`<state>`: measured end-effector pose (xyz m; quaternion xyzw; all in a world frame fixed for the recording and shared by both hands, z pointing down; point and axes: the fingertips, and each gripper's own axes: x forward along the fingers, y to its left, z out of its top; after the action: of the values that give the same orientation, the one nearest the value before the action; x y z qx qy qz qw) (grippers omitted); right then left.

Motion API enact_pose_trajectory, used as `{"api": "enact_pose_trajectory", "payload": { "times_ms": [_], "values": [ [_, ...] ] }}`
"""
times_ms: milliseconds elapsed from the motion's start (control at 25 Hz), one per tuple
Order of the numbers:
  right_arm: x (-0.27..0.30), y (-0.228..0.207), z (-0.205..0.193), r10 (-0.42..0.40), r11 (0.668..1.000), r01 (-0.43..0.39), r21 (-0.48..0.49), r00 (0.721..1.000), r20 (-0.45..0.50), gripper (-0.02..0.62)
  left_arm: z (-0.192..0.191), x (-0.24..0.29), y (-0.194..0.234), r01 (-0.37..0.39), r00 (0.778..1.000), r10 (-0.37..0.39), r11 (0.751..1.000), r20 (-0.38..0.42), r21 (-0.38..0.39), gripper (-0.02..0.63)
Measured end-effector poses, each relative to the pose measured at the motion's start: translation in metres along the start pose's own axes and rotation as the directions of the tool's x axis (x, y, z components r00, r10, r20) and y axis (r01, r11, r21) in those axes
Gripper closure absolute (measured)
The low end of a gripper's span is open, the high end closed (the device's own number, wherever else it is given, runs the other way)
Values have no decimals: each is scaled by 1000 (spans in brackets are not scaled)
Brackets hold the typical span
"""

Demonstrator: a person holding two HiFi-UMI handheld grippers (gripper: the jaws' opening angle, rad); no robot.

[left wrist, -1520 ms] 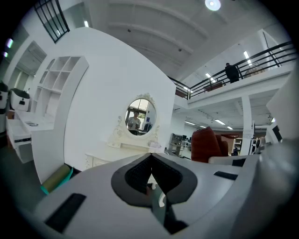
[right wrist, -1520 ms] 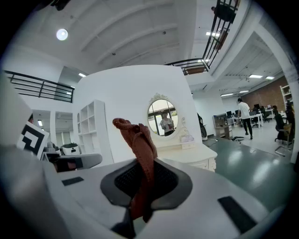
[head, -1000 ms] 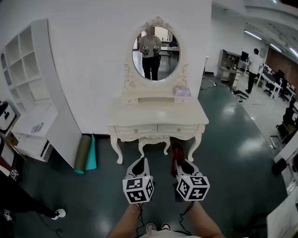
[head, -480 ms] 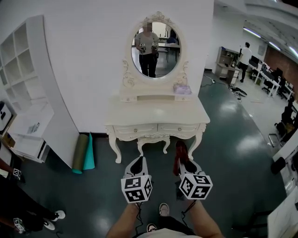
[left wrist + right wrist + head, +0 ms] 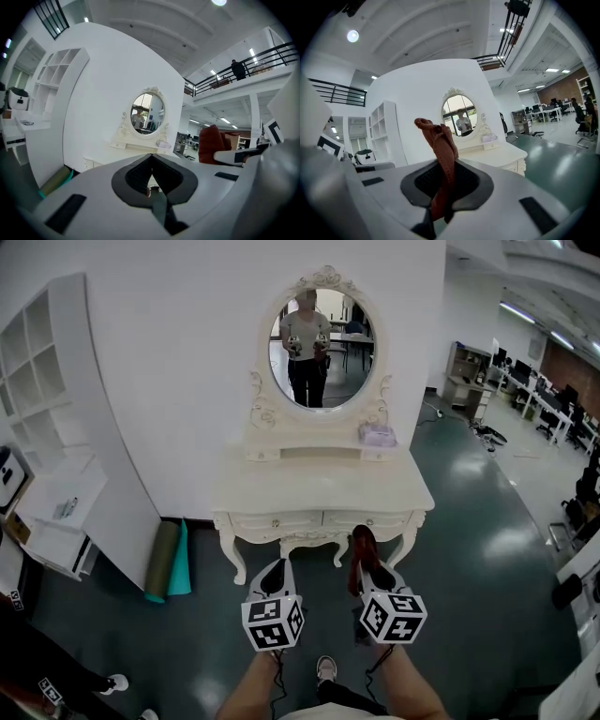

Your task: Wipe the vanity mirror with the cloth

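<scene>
Vanity mirror (image 5: 321, 348) ahead: right gripper (image 5: 367, 572) jaws pinch cloth (image 5: 361, 546); left gripper (image 5: 274, 571) jaws closed, empty.

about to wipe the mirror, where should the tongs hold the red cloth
By its lower end, from below, as the right tongs do now, shut on it. The red cloth stands as a narrow bunched strip past the tips, so its free upper end can probably reach the vanity mirror.
</scene>
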<state>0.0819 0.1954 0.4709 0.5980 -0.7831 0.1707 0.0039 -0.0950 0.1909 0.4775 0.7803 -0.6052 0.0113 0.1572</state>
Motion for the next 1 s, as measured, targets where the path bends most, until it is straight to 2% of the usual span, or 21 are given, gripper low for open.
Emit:
{"api": "enact_pose_trajectory", "payload": {
  "times_ms": [560, 1000],
  "values": [
    [98, -56, 50, 55, 998, -55, -23, 998, -11, 537, 29, 119, -15, -4, 1000, 4, 1000, 3, -18, 595],
    [154, -79, 47, 76, 996, -79, -44, 995, -68, 537, 26, 175, -6, -39, 999, 39, 999, -31, -4, 595]
  ]
}}
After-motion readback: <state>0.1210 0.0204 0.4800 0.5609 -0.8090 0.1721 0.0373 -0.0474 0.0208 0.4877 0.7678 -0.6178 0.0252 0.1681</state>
